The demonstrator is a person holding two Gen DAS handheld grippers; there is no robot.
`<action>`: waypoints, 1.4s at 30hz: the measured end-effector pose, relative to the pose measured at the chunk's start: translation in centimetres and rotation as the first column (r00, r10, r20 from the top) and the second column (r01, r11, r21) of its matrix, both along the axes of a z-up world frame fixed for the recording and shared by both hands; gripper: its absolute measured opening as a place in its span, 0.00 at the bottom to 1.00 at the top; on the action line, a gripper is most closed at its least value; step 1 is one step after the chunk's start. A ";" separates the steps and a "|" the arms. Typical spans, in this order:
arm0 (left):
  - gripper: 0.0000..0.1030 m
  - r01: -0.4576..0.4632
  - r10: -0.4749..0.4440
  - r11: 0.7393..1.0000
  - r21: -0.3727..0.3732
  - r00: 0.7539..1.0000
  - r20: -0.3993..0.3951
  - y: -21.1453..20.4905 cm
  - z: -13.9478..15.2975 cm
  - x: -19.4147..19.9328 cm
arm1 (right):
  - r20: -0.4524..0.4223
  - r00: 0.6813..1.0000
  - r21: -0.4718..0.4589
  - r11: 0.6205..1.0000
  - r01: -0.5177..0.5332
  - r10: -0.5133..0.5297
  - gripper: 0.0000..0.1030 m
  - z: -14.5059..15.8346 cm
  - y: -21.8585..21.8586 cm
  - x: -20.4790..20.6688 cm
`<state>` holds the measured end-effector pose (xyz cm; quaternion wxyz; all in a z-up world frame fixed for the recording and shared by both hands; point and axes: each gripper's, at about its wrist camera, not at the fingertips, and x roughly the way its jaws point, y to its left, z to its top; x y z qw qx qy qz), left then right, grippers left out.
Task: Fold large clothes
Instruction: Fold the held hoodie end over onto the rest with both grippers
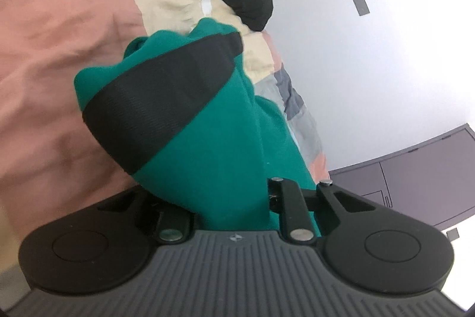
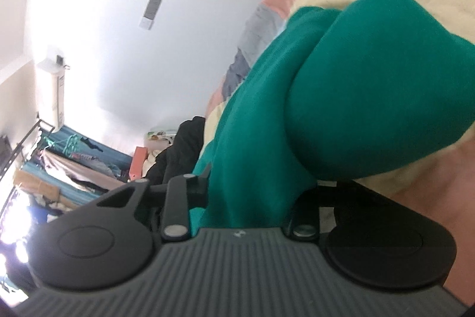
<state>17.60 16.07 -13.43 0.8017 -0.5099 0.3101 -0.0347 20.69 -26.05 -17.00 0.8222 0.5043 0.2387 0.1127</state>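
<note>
Well, both the left gripper (image 1: 234, 198) and right gripper (image 2: 252, 195) are clamped on a green garment (image 1: 213, 144) above the colour-block bedspread (image 1: 53, 49), white wall (image 1: 371, 64) beyond.

Left gripper (image 1: 234, 198) body: you carry a dark grey ribbed plate with a small emblem at its front edge.
Left discs: two matte black round housings flank your plate, each with a shallow circular recess.
Left links: black arms turn on silver pins.
Right gripper (image 2: 252, 198) body: yours has the same grey ribbing, black discs and silver-pinned black links.
</note>
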 end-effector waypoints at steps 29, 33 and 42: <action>0.46 0.089 -0.107 0.991 0.104 0.977 0.184 -1.6 4.7 0.6 | 0.171 0.985 -0.266 0.964 0.029 0.018 0.53 5.1 -0.4 -0.5; 0.47 0.130 -0.167 0.976 0.175 0.962 0.217 -2.6 5.8 3.1 | 0.139 0.990 -0.324 0.945 0.034 0.012 0.53 5.5 -0.6 2.3; 0.50 0.148 -0.214 0.960 0.236 0.934 0.286 -3.9 6.6 8.3 | 0.116 0.993 -0.434 0.901 0.024 0.029 0.53 6.1 -0.7 8.4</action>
